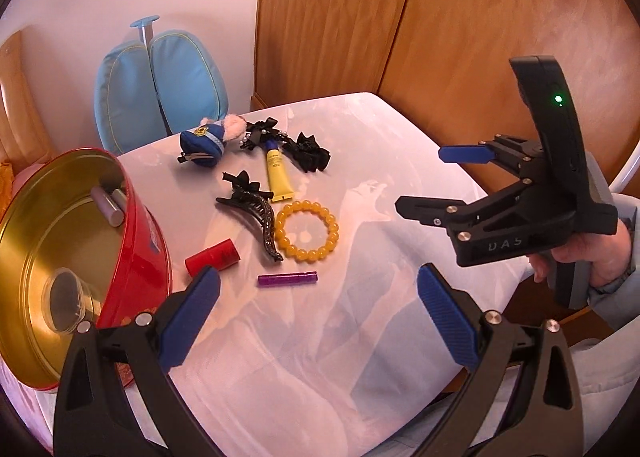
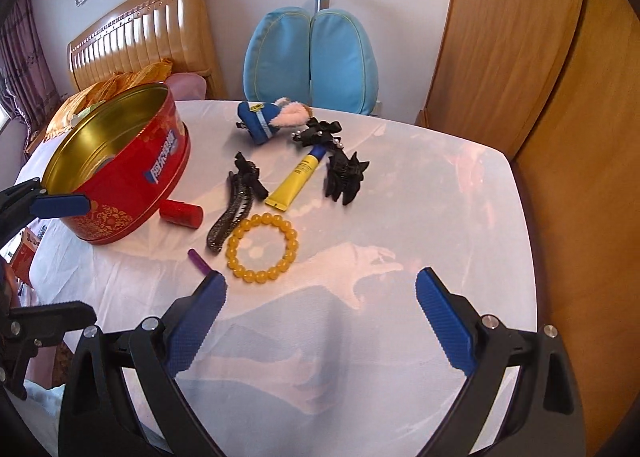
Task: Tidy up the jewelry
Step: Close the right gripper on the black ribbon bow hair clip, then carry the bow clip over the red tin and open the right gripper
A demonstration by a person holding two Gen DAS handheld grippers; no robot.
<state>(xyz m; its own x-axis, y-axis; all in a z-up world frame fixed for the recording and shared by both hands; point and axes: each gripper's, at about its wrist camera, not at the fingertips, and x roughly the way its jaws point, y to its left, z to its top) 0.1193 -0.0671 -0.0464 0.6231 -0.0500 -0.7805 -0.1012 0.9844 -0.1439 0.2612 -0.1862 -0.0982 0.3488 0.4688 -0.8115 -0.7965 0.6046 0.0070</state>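
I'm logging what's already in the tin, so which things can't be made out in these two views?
- Red tin, right wrist view: its near wall hides most of the floor and contents.
- Grey cylinders in the tin, left wrist view: too blurred to identify.
- Purple stick, right wrist view: lower end hidden behind the right tongs.
- Tin label print: too small to read.
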